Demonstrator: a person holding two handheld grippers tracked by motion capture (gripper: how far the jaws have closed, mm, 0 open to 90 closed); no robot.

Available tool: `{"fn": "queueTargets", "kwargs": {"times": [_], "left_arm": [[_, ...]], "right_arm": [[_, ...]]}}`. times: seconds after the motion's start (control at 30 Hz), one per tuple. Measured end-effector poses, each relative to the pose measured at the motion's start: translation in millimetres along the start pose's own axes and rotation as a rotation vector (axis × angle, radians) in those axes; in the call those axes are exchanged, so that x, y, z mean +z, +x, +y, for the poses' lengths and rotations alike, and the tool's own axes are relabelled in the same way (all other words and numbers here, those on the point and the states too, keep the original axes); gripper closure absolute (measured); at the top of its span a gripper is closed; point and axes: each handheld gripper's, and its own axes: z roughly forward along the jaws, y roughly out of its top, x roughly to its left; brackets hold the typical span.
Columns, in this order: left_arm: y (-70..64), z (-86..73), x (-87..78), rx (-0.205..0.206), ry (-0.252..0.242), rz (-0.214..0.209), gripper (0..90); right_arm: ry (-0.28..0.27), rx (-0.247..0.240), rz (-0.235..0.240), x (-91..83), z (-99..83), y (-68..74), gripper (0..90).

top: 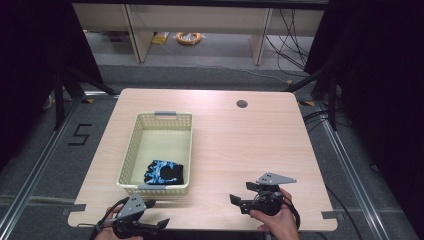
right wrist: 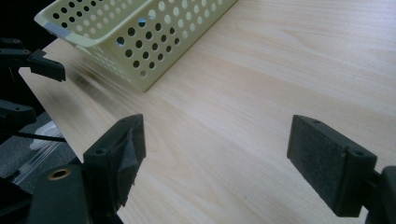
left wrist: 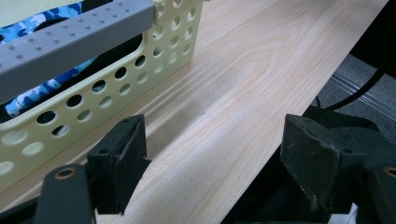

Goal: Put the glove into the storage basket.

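A pale yellow perforated basket (top: 131, 145) with grey handles stands on the left half of the wooden table. A black and blue patterned glove (top: 164, 172) lies in its near end, also glimpsed through the basket wall (left wrist: 42, 86) in the left gripper view. My left gripper (top: 156, 214) hovers open at the table's near edge, just in front of the basket (left wrist: 154, 56). My right gripper (top: 242, 193) is open near the front right, pointing left toward the basket (right wrist: 140, 42). Both hold nothing.
The tabletop (top: 240, 145) has a round cable hole (top: 242, 104) at the back right. Beyond the table are shelving legs and an orange cable coil (top: 188, 37) on the floor. Black curtains flank both sides.
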Motion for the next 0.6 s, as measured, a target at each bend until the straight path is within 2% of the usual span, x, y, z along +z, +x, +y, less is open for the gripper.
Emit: {"fn": "queueTargets", "kwargs": {"times": [0.03,0.07,0.1,0.13,0.17,0.2,0.23,0.27,0.3,0.33,0.37,0.4,0.43,0.47,0.5,0.53,0.57,0.6], "left_arm": [[0.1,0.0,0.0,0.0,0.001,0.0,22.2],[0.1,0.0,0.0,0.0,0.001,0.0,22.2],[0.0,0.0,0.0,0.0,0.002,0.0,22.1],[-0.3,-0.2,0.4,-0.001,-0.004,0.004,22.1],[1.0,-0.1,-0.3,0.015,0.011,0.009,22.1],[1.8,0.0,-0.8,0.026,0.021,0.01,22.1],[-0.1,-0.3,0.6,-0.001,-0.002,0.004,22.1],[-0.1,-0.3,0.6,0.0,-0.002,0.004,22.0],[0.0,-0.3,0.6,0.0,-0.001,0.004,22.0],[-0.1,-0.4,0.6,0.0,0.0,0.004,22.0],[-0.1,-0.4,0.7,0.0,0.0,0.004,21.9],[1.1,-0.3,0.1,0.014,0.014,0.009,21.9],[2.5,-0.1,-0.9,0.034,0.031,0.01,21.8],[2.6,-0.2,-0.8,0.033,0.031,0.012,21.7],[2.4,-0.3,-0.1,0.029,0.027,0.016,21.4],[3.2,0.4,-1.5,0.033,0.046,0.002,21.2],[3.0,0.1,-0.9,0.032,0.042,0.004,21.2],[2.6,0.0,-1.3,0.029,0.051,0.001,20.9]], "right_arm": [[-0.012,-0.033,-0.009,-0.5,-0.6,-2.5,20.3],[0.0,0.004,-0.009,-1.4,-1.6,0.6,20.3],[0.0,-0.037,-0.014,-1.4,-1.6,-2.2,20.3],[-0.004,-0.025,-0.004,-1.5,-2.8,-2.1,20.3],[0.006,-0.008,-0.004,-2.2,-3.9,-0.5,20.3],[0.0,-0.031,-0.011,-2.6,-4.8,-2.2,20.3],[0.0,-0.019,-0.017,-3.5,-6.0,-0.7,20.3],[0.01,0.002,-0.009,-3.7,-7.2,0.6,20.3],[0.008,-0.025,-0.021,-5.0,-8.1,-0.9,20.3],[0.013,0.002,-0.009,-5.0,-9.1,0.6,20.3],[0.01,-0.021,-0.009,-5.5,-10.1,-1.9,20.2],[0.007,-0.022,-0.008,-5.8,-11.2,-1.6,20.2],[0.008,0.006,-0.014,-6.9,-12.9,1.4,20.2],[0.011,-0.039,-0.029,-8.0,-13.2,-1.4,20.1],[0.01,-0.038,-0.025,-7.9,-14.9,-1.8,19.8],[0.016,-0.003,-0.019,-8.6,-16.1,1.0,19.3],[0.011,-0.019,-0.014,-8.3,-17.2,-0.8,18.5],[0.018,0.004,-0.026,-10.0,-18.2,1.8,17.9]]}}
